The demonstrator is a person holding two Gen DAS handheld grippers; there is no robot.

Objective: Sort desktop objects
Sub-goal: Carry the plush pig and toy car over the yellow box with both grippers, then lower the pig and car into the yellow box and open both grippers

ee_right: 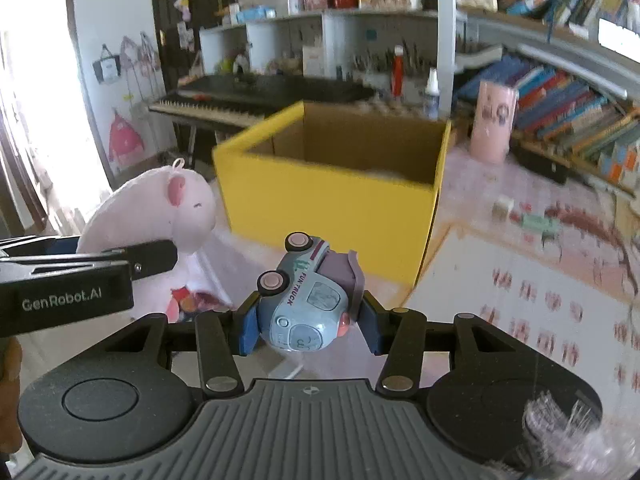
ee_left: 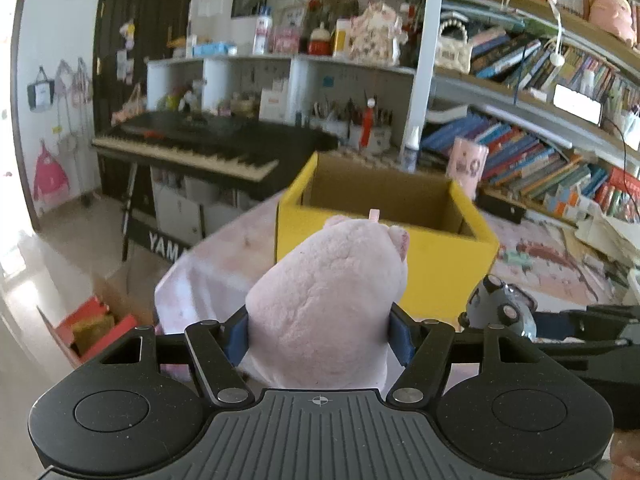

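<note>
Carrying step: left gripper (ee_left: 319, 336) fingers clench a pink plush toy (ee_left: 328, 300), right gripper (ee_right: 310, 322) fingers a toy truck (ee_right: 308, 296); next, likely, release both over the yellow box (ee_right: 336, 208) ahead.

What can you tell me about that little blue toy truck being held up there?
The toy truck is a small, rounded, glossy plastic vehicle, pale blue with a mauve rear section and pink-hubbed wheels; "FUN TRUCK" is printed on its side. It is tipped on its side, cab toward the camera, two wheels up. The right gripper clamps it between blue pads, in the air, in front of the open yellow box.
</note>
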